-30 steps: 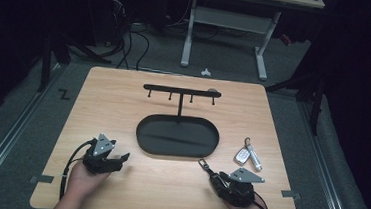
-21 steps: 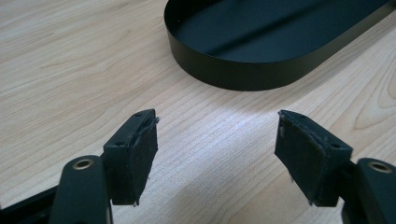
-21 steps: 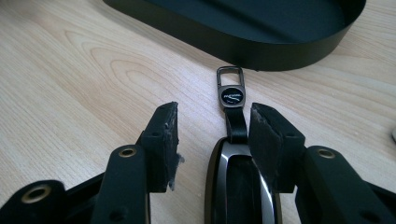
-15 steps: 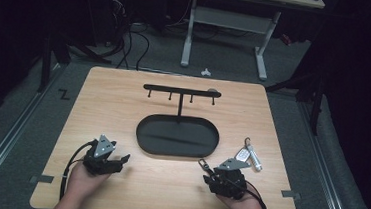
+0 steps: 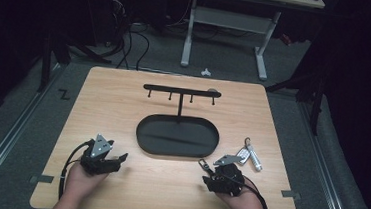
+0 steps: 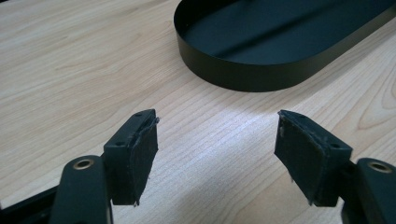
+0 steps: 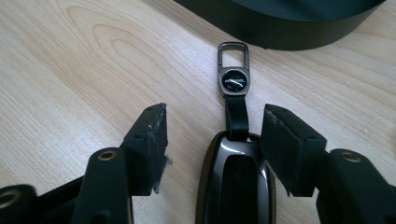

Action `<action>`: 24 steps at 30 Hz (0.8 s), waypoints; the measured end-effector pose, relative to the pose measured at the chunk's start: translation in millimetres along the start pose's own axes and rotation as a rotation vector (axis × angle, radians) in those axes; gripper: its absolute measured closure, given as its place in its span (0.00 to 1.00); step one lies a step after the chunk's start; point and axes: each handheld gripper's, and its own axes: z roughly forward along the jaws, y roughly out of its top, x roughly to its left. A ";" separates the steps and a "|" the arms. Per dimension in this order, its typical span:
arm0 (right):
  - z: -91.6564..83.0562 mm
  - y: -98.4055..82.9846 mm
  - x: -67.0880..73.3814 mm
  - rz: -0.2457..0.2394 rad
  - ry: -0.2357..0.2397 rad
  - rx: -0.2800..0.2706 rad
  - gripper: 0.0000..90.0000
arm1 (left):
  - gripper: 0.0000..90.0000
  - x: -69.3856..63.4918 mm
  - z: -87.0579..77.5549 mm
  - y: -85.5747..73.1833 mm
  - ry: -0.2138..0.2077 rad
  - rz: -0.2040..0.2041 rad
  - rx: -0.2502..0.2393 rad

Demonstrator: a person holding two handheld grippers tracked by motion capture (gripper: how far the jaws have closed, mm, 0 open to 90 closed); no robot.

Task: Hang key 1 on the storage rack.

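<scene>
Looking down on the light wooden counter (image 5: 123,104), we have the right claw (image 7: 212,140) spread, its jaws having just been opening, with the glossy dark car key fob (image 7: 236,186) lying on the wood between them and no pad pressing on it. Its black strap and small metal clip (image 7: 233,70) stretch ahead toward the wall of the black oval metal tray (image 5: 177,136). The left claw (image 6: 215,144) is released too, empty, with bare wood between its pads.

We judge the main risk to be a poor bite: the fob sits nearer one pad than the other, so a closing could nudge it sideways or let its slick shell squirt out. The loose strap and clip could also drag or snag on the tray's rim if the fob is lifted low across it.

For room, we see open wood between the two claws and the tray. A second silver key set (image 5: 249,154) lies just beside our right hand, toward the counter's right edge, and the black T-shaped hook rack (image 5: 181,91) stands behind the tray, so a high swing there could strike its bar.
</scene>
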 end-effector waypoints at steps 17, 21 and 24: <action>5.0 28.3 -0.2 0.025 0.015 0.127 0.41 | 0.34 6.4 -1.5 -4.8 -0.032 -0.023 -0.016; 3.6 37.1 -0.2 0.023 0.005 0.162 0.41 | 0.34 5.8 1.3 -5.4 -0.043 -0.015 -0.010; 3.0 43.2 0.3 0.027 0.008 0.194 0.40 | 0.34 6.0 1.4 -5.2 -0.055 -0.022 -0.017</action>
